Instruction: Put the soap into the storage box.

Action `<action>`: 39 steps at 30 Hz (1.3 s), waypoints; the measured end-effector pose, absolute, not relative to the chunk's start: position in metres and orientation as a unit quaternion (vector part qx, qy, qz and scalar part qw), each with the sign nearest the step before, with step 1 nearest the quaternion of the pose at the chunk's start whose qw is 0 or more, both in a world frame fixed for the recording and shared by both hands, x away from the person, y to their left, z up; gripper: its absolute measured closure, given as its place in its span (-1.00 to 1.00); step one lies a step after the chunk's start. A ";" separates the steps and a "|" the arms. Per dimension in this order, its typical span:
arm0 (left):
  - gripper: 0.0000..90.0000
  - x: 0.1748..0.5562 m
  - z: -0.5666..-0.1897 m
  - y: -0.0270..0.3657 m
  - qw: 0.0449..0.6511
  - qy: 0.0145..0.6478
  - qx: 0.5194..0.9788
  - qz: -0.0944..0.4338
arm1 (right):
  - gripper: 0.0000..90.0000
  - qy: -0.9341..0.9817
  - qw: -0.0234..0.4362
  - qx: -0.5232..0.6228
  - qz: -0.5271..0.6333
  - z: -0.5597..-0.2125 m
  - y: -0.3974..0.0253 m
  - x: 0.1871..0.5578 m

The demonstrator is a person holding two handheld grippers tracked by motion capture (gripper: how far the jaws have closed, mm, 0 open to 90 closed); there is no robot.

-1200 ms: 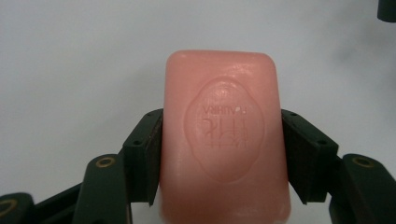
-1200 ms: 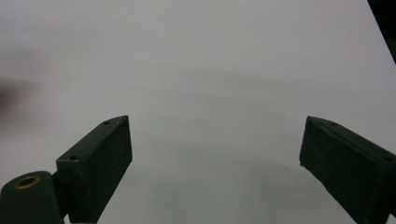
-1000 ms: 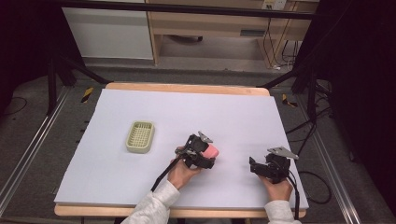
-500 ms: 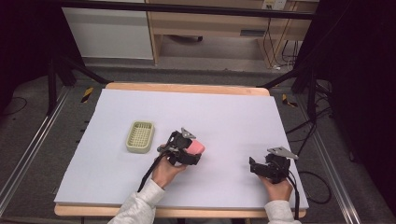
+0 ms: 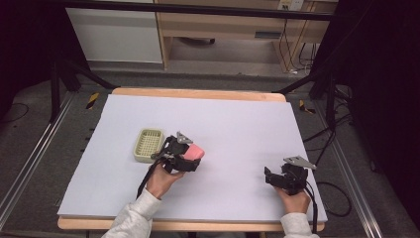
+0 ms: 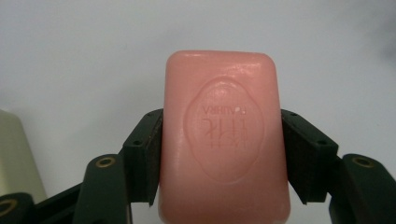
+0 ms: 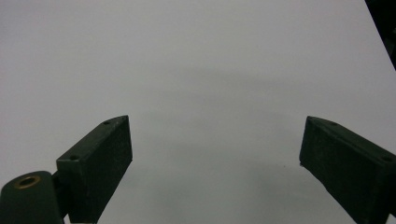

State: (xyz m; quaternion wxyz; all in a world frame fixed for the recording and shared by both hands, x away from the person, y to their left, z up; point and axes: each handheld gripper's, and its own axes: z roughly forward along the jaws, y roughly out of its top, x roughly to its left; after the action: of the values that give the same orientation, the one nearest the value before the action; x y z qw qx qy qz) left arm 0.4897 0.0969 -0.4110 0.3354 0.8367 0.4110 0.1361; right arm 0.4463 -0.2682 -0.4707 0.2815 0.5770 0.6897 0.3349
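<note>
White sheeting covers the table, with dark floor and cabinets beyond. Pink soap bar sits pinched across its 2 long sides by the left gripper, raised just right of the pale slatted soap dish. Judged rigid, light and slick; a squeeze at mid-length, as here, should resist slipping, and excess force may dent it. Right gripper rests well apart near the table's right edge, jaws spread, holding nothing.
</note>
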 end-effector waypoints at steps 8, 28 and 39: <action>-0.18 0.488 -0.410 0.118 0.337 0.425 0.828 0.143 | -0.78 0.689 0.282 0.578 0.335 -0.471 -0.268 0.446; -0.18 0.500 -0.400 0.166 0.351 0.481 0.787 0.160 | -0.79 0.690 0.281 0.577 0.334 -0.471 -0.267 0.447; -0.18 0.507 -0.399 0.181 0.352 0.499 0.772 0.176 | -0.78 0.691 0.282 0.576 0.334 -0.471 -0.267 0.447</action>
State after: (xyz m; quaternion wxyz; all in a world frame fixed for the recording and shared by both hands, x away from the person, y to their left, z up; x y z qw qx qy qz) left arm 0.5070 0.1805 -0.3990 0.3522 0.7718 0.4994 0.1760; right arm 0.4467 -0.2673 -0.4707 0.2822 0.5760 0.6905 0.3342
